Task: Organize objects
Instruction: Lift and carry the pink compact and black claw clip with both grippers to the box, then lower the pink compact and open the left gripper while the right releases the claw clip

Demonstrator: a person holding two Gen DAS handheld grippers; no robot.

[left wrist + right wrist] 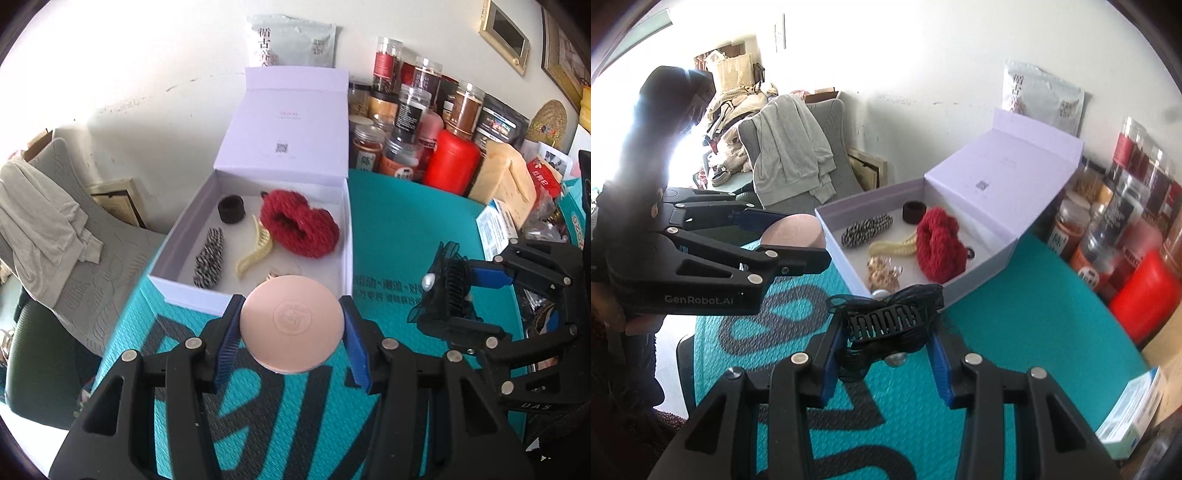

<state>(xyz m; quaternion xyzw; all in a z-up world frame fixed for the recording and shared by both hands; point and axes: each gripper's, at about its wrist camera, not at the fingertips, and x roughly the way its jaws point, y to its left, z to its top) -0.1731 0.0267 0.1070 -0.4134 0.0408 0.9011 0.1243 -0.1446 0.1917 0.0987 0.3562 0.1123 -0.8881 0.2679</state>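
Compact and hair clip held above the surface, box open behind.

Nearest, a round pink compact (291, 325) is pinched flat-face-up in the jaws of the left gripper (291, 338), while a black mesh hair clip (886, 325) with pearl beads is clamped in the jaws of the right gripper (884, 354), its long axis lying crosswise between the pads. Beyond, on the teal surface (399, 236), a lilac box (255, 295) is seen with its lid raised; inside are laid a gold clip (882, 275), a cream claw clip (255, 251), a black-and-white scrunchie (209, 258), a red scrunchie (299, 229) and a black hair band (232, 209).
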